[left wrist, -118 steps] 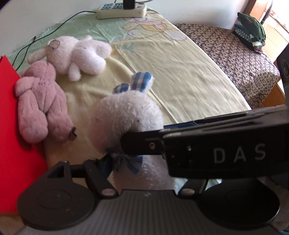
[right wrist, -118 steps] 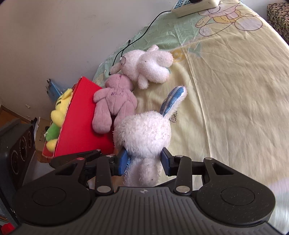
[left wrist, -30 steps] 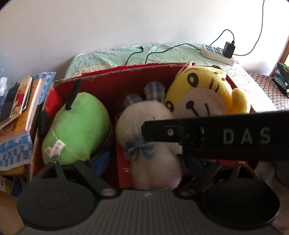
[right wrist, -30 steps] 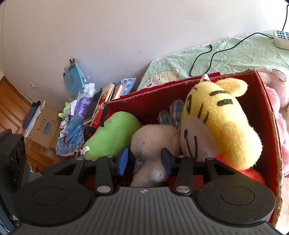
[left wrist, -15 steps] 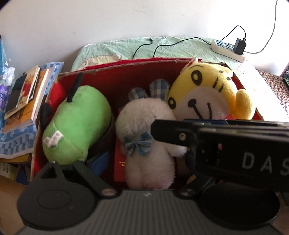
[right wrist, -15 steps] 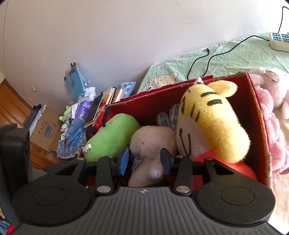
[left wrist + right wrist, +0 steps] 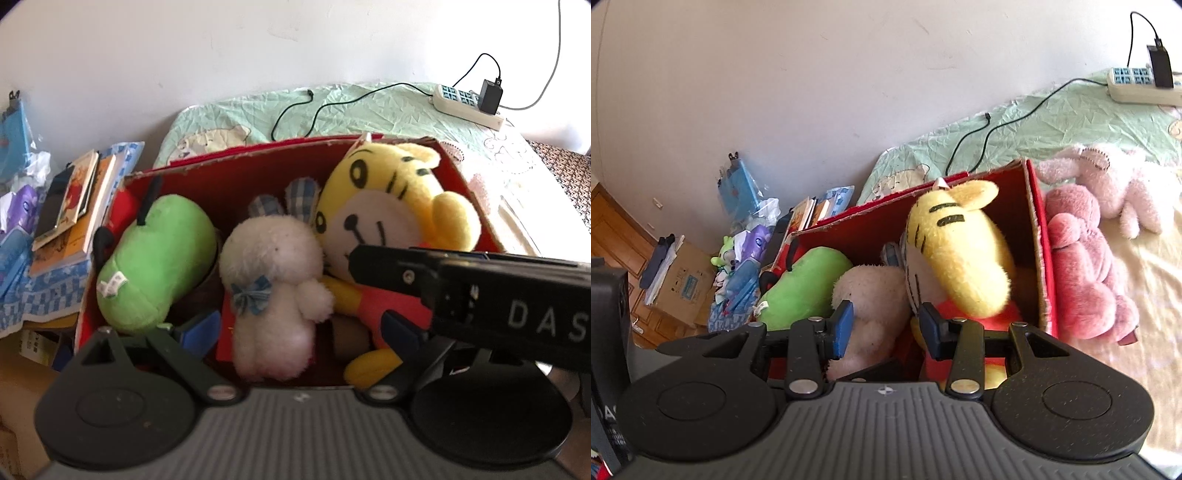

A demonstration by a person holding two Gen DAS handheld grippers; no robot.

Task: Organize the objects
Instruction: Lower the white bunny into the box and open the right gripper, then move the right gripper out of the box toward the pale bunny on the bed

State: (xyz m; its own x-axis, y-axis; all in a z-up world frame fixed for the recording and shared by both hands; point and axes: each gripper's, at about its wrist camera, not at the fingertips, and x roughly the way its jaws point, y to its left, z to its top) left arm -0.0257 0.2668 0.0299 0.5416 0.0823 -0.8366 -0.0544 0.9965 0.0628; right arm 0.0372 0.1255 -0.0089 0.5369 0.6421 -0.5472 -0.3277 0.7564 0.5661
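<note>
With both the left gripper [image 7: 301,326] and right gripper [image 7: 884,325] spread open, the fluffy white plush rabbit with checked ears [image 7: 275,280] sits released inside the red cardboard box [image 7: 236,166], so next likely means fetching the pink plush bear [image 7: 1086,266] at three o'clock.

Both devices are matte black plastic. Left claw [image 7: 295,328]: grey ribbed housing across the bottom centre of the frame, a small cross mark at its top edge, two round black discs at lower left and lower right, triangular cut-outs in the black linkage arms, silver screws at the pivots, blue pads [image 7: 199,326] on the finger tips. Right claw [image 7: 884,328]: same build, grey ribbed centre plate, two discs, silver screws, blue pads [image 7: 843,326]. In the left view the other device crosses at right, a black bar with white letters "D A S" and one small screw.
</note>
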